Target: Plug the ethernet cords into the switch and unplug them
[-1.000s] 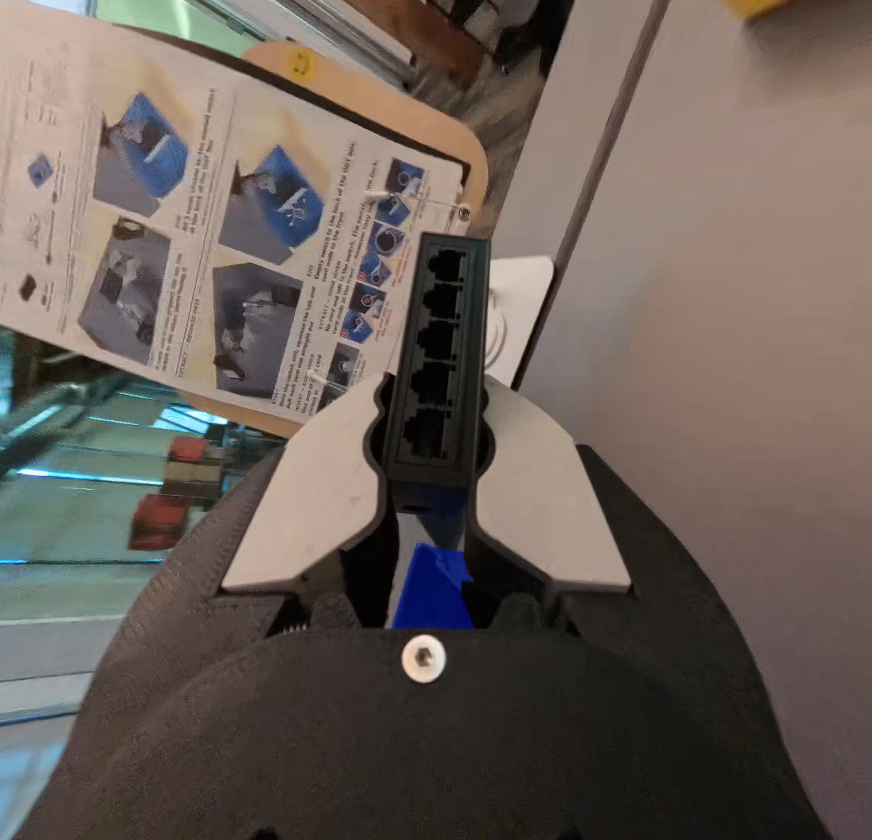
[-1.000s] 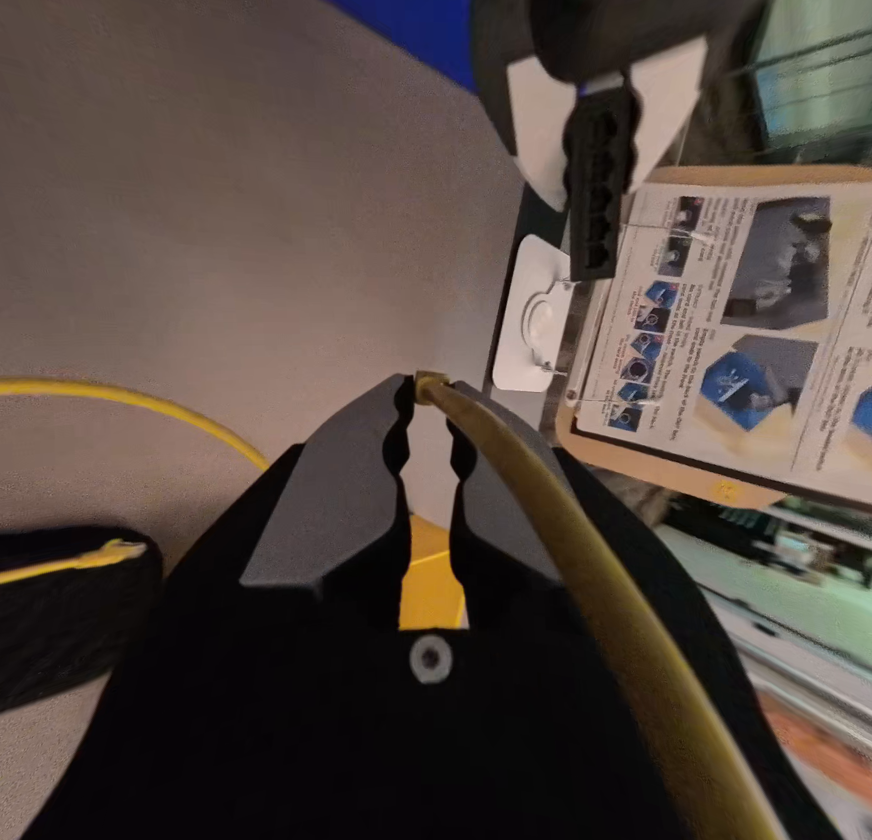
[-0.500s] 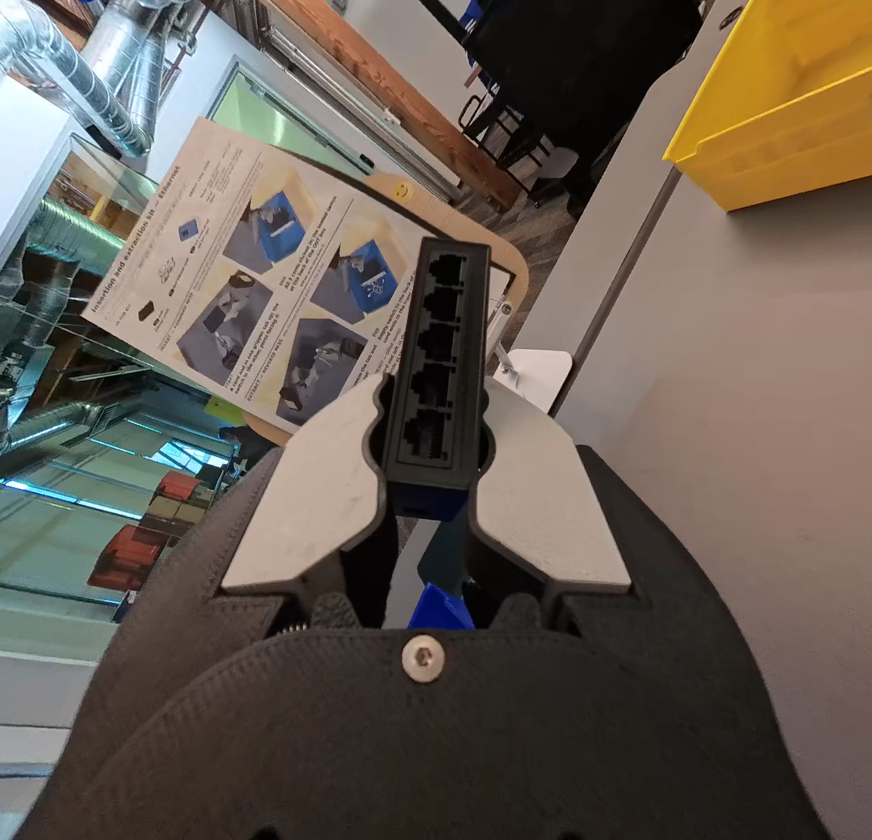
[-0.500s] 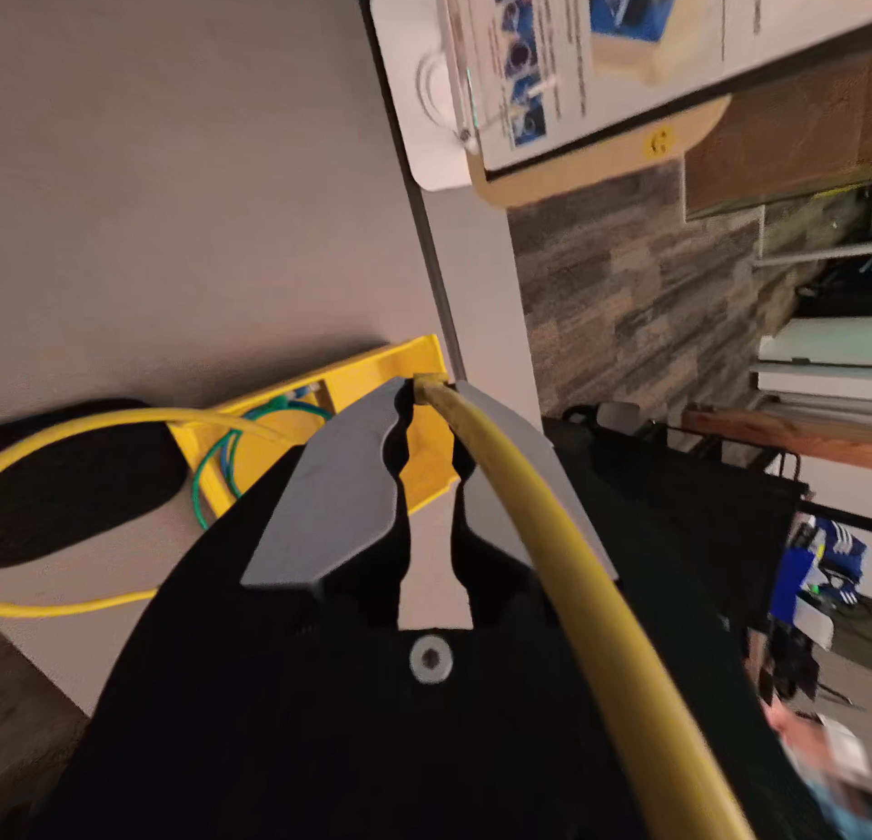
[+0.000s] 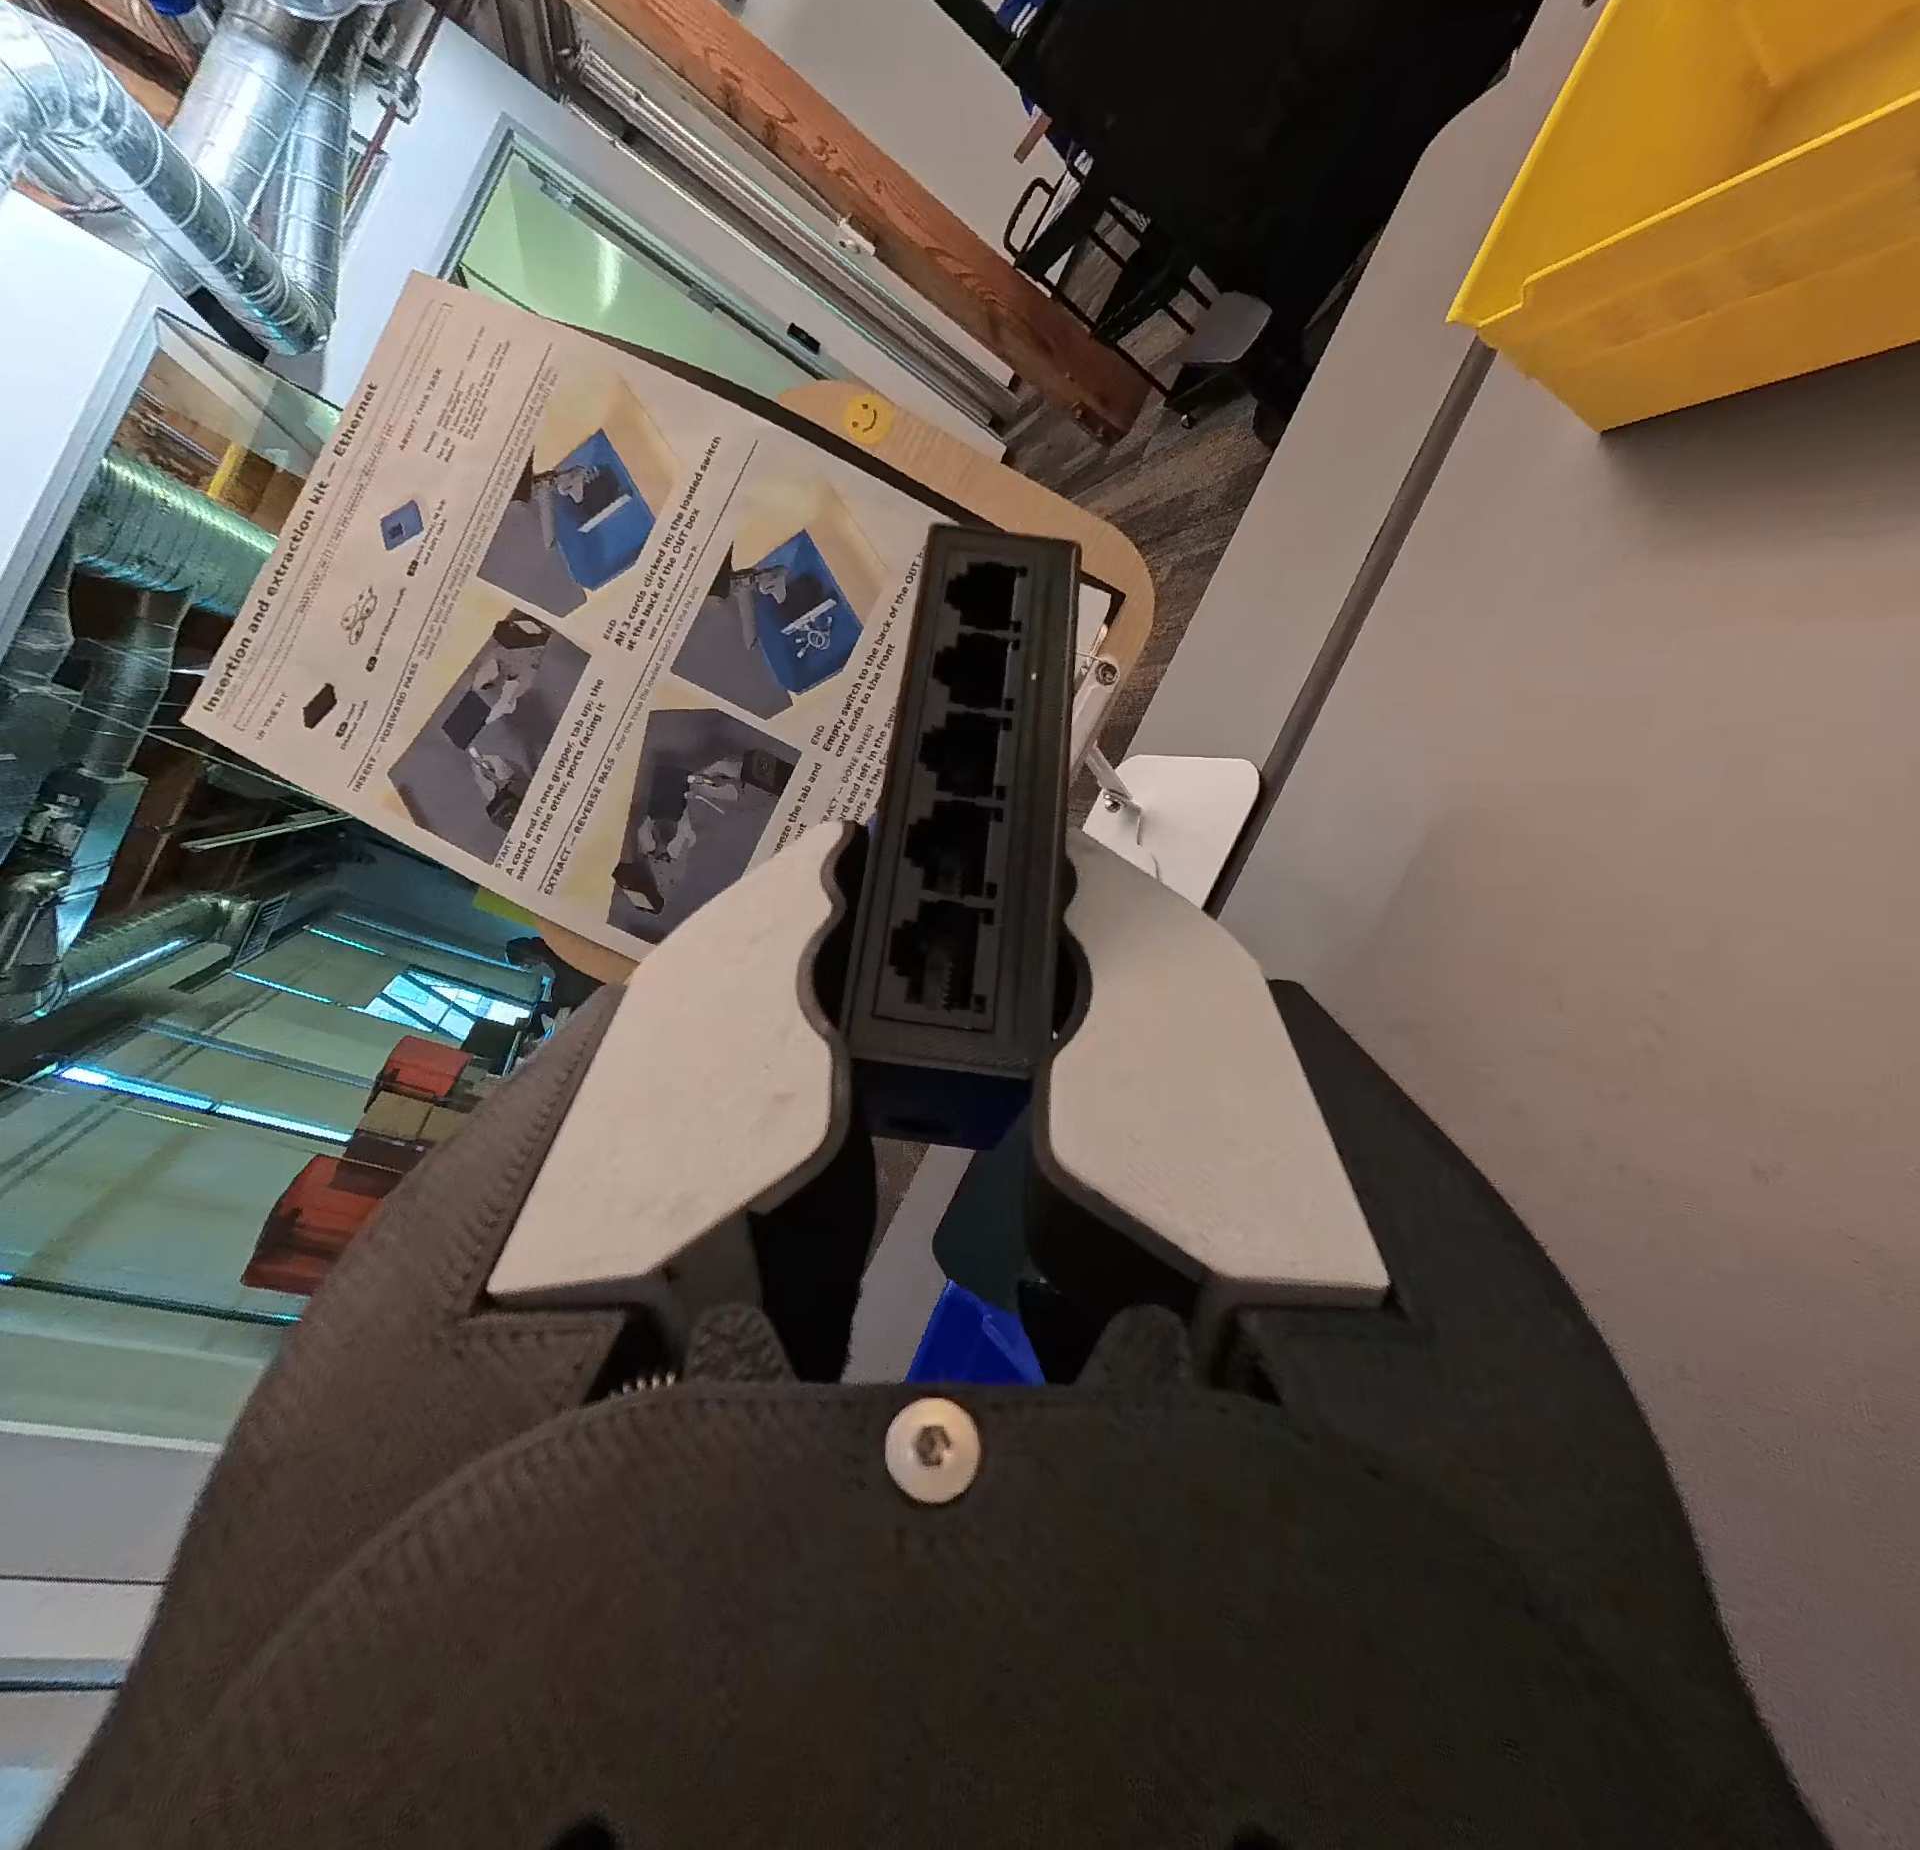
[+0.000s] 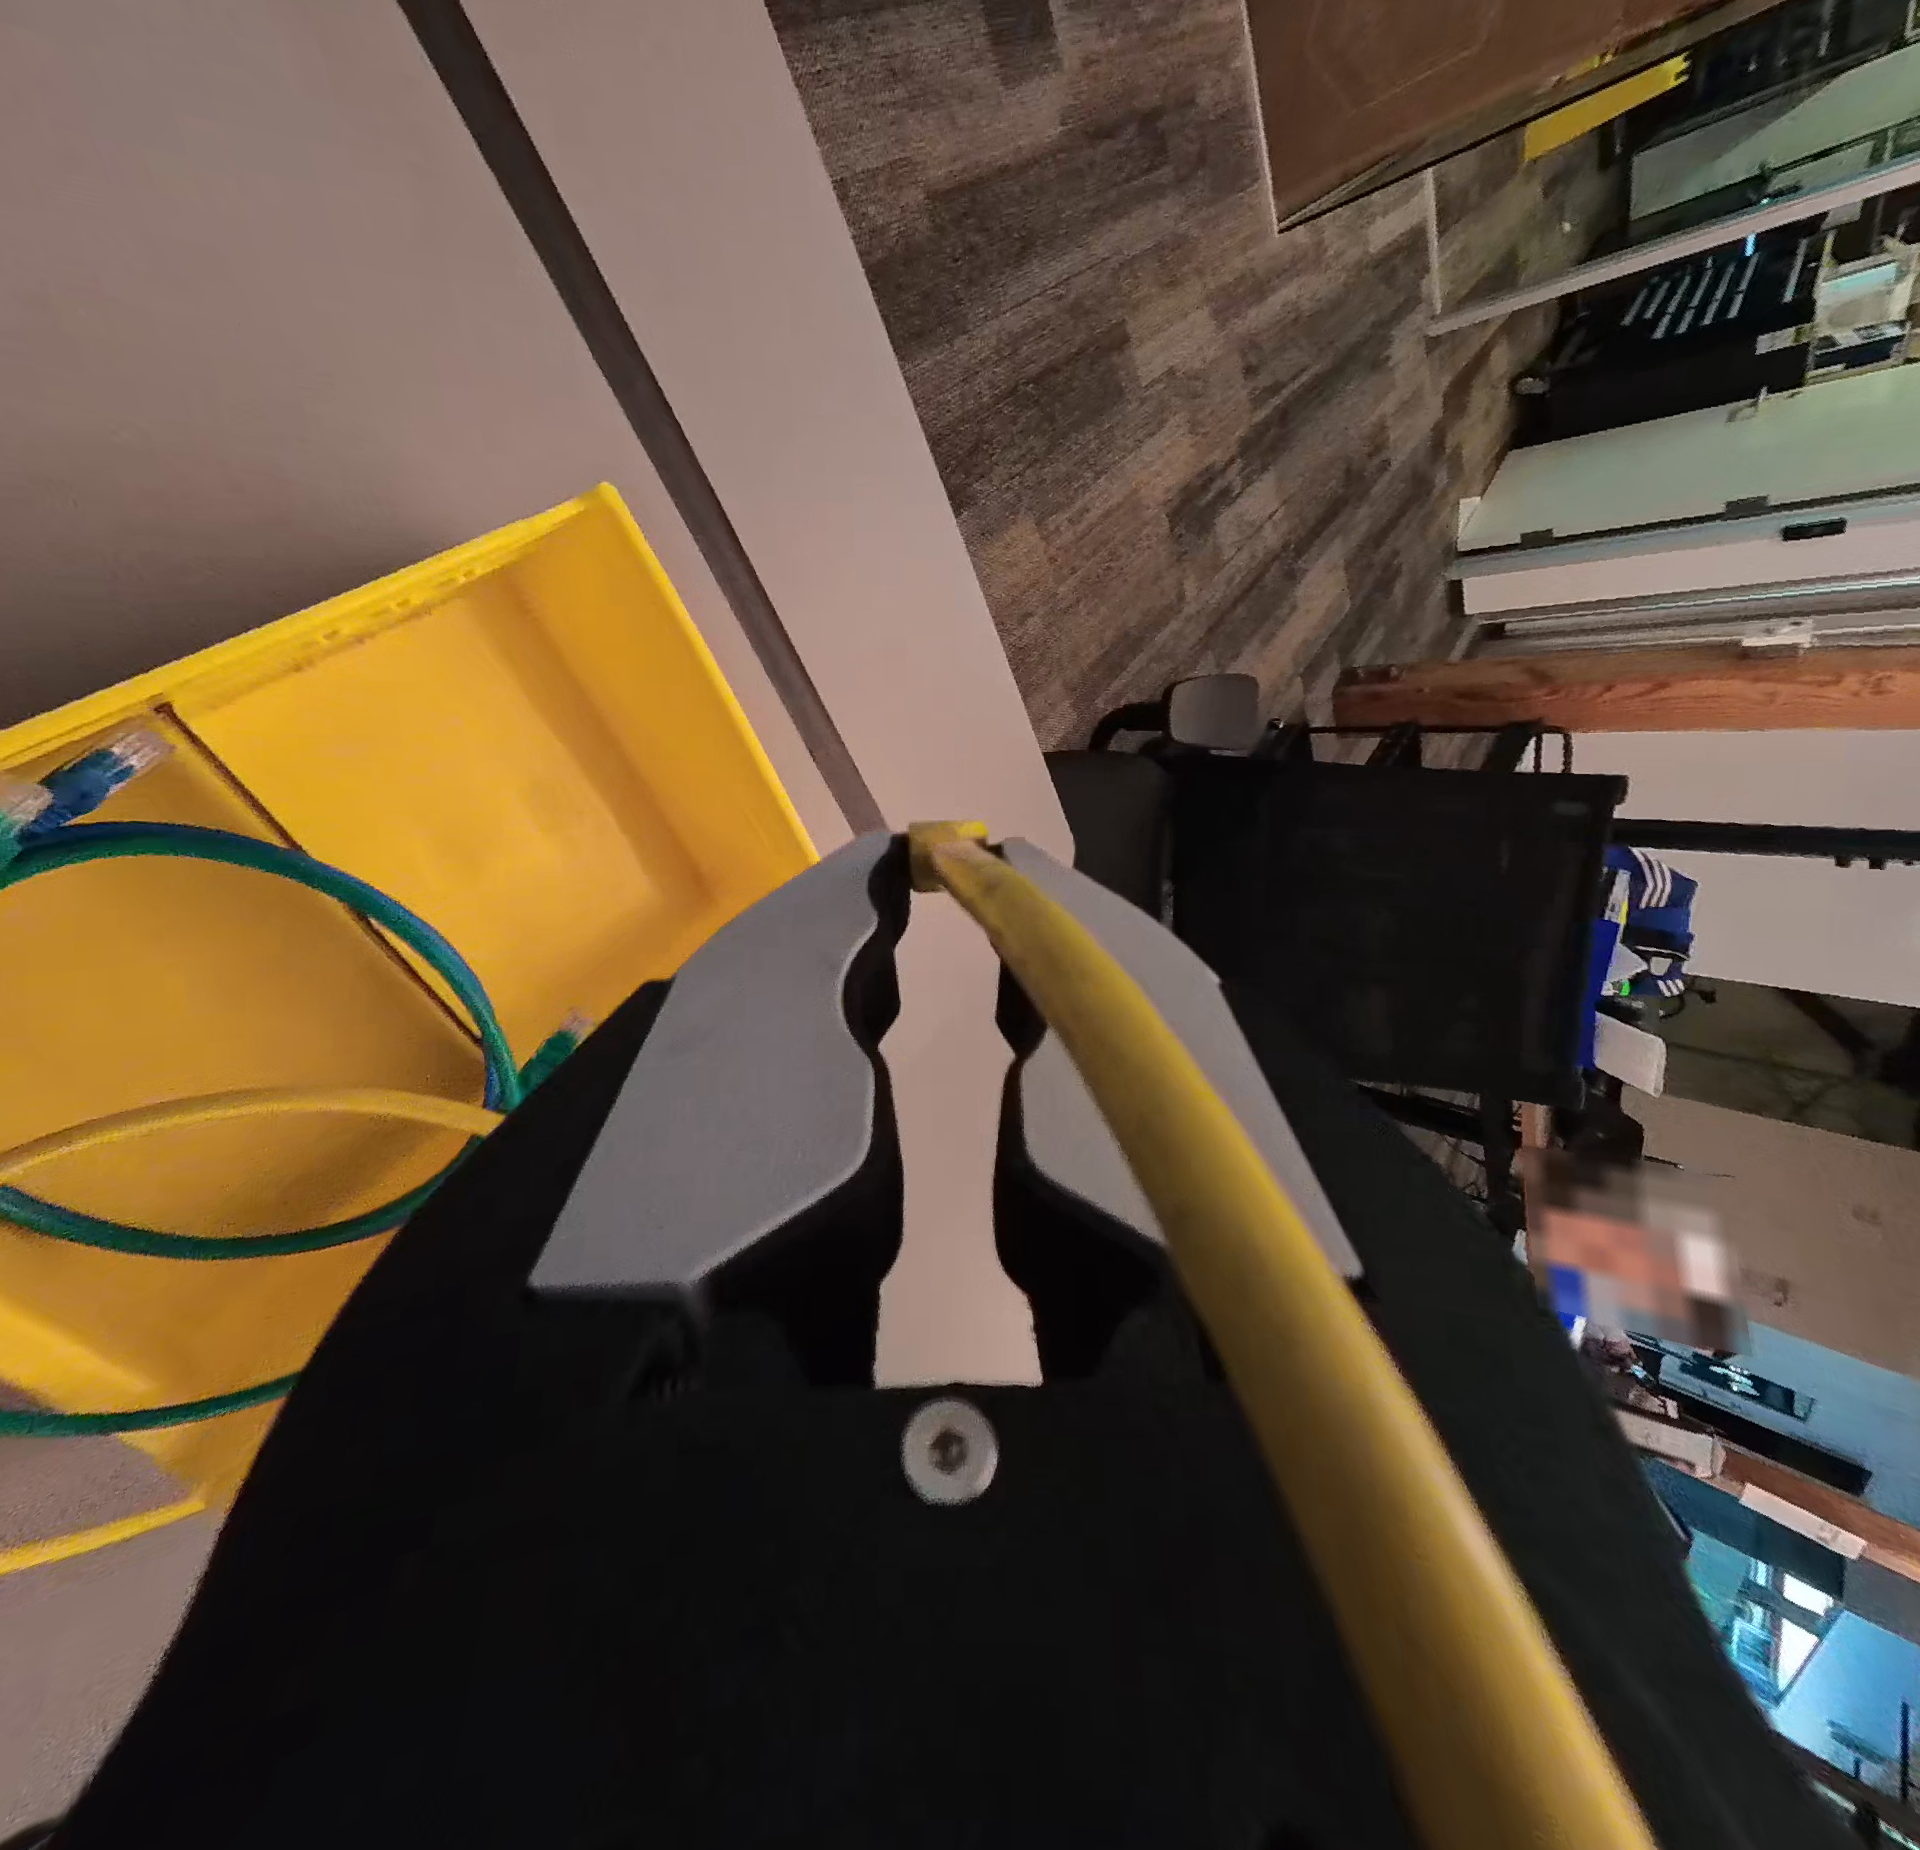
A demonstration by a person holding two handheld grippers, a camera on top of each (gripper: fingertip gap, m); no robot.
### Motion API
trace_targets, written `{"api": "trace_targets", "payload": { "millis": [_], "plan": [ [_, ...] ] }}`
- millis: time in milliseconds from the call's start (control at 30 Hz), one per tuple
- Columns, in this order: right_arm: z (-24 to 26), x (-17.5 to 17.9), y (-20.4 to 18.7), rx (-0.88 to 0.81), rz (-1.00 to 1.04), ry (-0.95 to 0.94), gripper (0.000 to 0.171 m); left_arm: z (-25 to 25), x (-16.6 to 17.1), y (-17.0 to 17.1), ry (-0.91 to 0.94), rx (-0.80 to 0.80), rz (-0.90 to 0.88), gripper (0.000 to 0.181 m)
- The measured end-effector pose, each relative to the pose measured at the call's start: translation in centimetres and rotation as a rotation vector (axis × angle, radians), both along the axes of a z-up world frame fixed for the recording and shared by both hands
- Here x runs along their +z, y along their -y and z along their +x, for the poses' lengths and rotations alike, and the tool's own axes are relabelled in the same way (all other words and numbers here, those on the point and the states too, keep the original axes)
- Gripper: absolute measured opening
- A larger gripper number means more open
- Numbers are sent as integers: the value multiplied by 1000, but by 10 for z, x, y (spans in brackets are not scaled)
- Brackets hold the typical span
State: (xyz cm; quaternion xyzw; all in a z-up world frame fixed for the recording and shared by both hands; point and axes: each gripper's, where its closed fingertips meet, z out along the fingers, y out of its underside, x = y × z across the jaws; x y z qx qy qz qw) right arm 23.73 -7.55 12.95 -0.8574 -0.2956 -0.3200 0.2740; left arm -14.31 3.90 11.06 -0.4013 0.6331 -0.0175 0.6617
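Observation:
My left gripper (image 5: 951, 927) is shut on a black ethernet switch (image 5: 977, 761) and holds it in the air, its row of empty ports facing the camera. My right gripper (image 6: 948, 844) is shut on the plug end of a yellow ethernet cord (image 6: 1226, 1177); the cord runs back along the right finger and out of the frame at bottom right. The plug itself is mostly hidden between the fingertips. A green cord (image 6: 312, 896) and a blue-plugged cord (image 6: 99, 777) lie in a yellow bin (image 6: 499, 761) to the left of the right gripper.
A grey table (image 5: 1610, 865) lies to the right in the left wrist view, with the yellow bin (image 5: 1714, 242) at its far end. An instruction sheet on a wooden clipboard (image 5: 540, 637) stands on a white stand (image 5: 1184, 813) at the table edge. Carpeted floor (image 6: 1143, 346) lies beyond. Left tips to right tips: about 40 centimeters.
My right gripper has swung away from the switch and the instruction sheet toward the yellow bin, still holding the yellow cord. The left gripper has tilted up with the switch.

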Motion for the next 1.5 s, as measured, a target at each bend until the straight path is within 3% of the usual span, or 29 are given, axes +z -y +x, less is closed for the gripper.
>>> {"api": "trace_targets", "payload": {
  "millis": [367,467,800,1133,1333,1500],
  "plan": [
    [-8,66,-20,-7,-2,59,15,4,-4,0,-21,8,7,31],
    [-19,67,-28,4,3,53,15,3,-3,2,-16,4,5,31],
    [-18,8,-25,-7,-98,32,15,0,2,4,-1,-5,1,31],
    [9,-7,-16,-93,-27,42,15,-1,4,4,10,-5,3,31],
    [5,-71,-14,-183,21,-73,15,0,3,5,4,-3,10,31],
    [-22,-124,3,-314,102,-324,15,0,4,5,9,-4,7,30]
  ]
}}
